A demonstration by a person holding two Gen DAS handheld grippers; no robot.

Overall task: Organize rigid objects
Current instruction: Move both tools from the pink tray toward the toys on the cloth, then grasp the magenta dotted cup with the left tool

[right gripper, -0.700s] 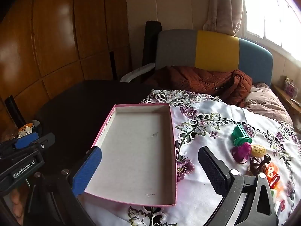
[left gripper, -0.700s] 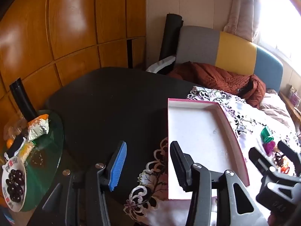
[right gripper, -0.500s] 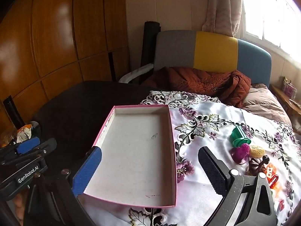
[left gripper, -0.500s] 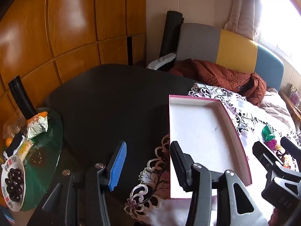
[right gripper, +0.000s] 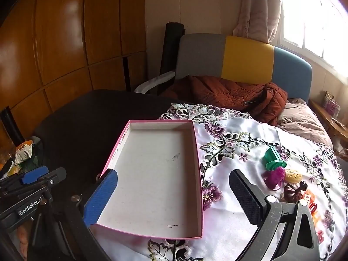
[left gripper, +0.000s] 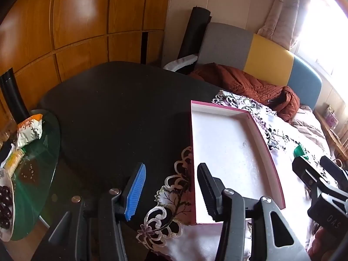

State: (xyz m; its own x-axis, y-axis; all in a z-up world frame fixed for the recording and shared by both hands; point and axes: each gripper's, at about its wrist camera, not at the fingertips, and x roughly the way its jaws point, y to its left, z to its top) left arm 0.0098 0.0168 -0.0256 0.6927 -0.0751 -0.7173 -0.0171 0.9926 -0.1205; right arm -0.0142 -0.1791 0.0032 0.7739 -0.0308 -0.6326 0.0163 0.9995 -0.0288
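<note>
A pink box with a white inside (right gripper: 152, 174) lies empty on the flowered tablecloth (right gripper: 239, 134); it also shows in the left wrist view (left gripper: 230, 152). Small toys lie to its right: a green one (right gripper: 273, 159), a purple one (right gripper: 275, 175), a yellow one (right gripper: 293, 175) and a brown one (right gripper: 293, 191). My right gripper (right gripper: 171, 193) is open and empty above the box's near end. My left gripper (left gripper: 169, 189) is open and empty over the cloth's left edge, beside the box.
A black table (left gripper: 113, 108) carries the cloth. A green glass side table (left gripper: 32, 163) at left holds snack packets and a plate of dark fruit. A rust jacket (right gripper: 228, 93) lies on a grey, yellow and blue sofa behind.
Both views have pulled back and risen slightly; the box sits a little farther from both grippers. The jaws stay open and the objects have not moved.
</note>
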